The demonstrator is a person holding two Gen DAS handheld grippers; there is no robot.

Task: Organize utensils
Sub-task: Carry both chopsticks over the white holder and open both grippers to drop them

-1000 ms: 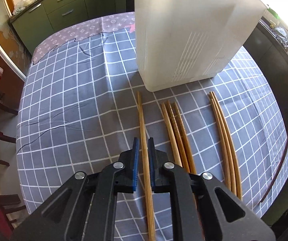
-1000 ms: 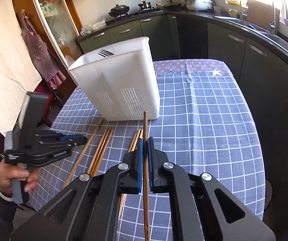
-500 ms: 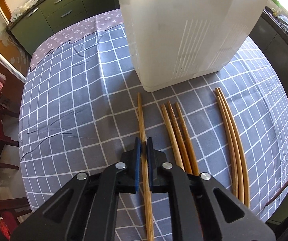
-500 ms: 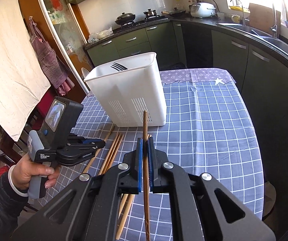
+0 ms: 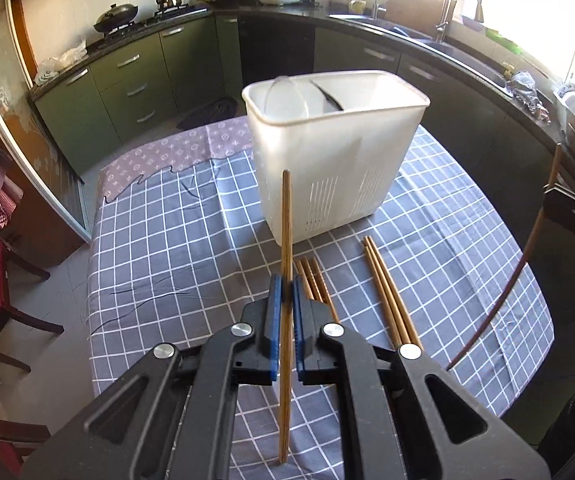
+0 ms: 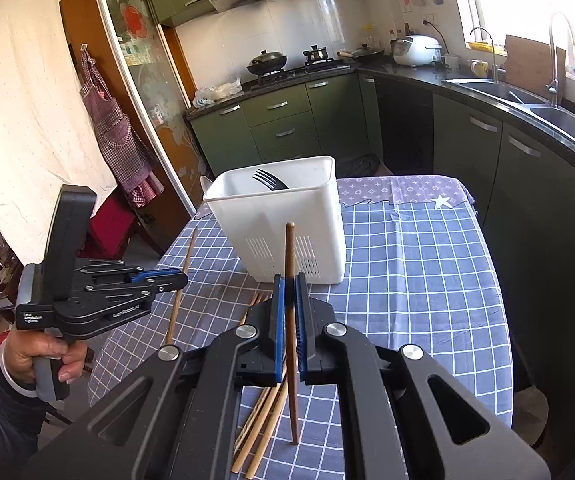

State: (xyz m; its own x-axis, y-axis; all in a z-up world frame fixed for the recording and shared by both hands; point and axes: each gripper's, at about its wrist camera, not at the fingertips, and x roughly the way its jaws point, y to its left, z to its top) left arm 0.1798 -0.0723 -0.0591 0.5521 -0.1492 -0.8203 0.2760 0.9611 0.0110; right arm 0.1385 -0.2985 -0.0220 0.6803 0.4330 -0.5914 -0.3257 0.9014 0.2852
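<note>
The left gripper pinches 1 light chopstick, raised off the checked tablecloth. The right gripper clamps 1 darker chopstick, also lifted. The white holder stands ahead of both, open at the top, fork inside. Loose chopsticks lie just right of the left gripper. Open cloth spreads to its left, up to the table edge.
</note>
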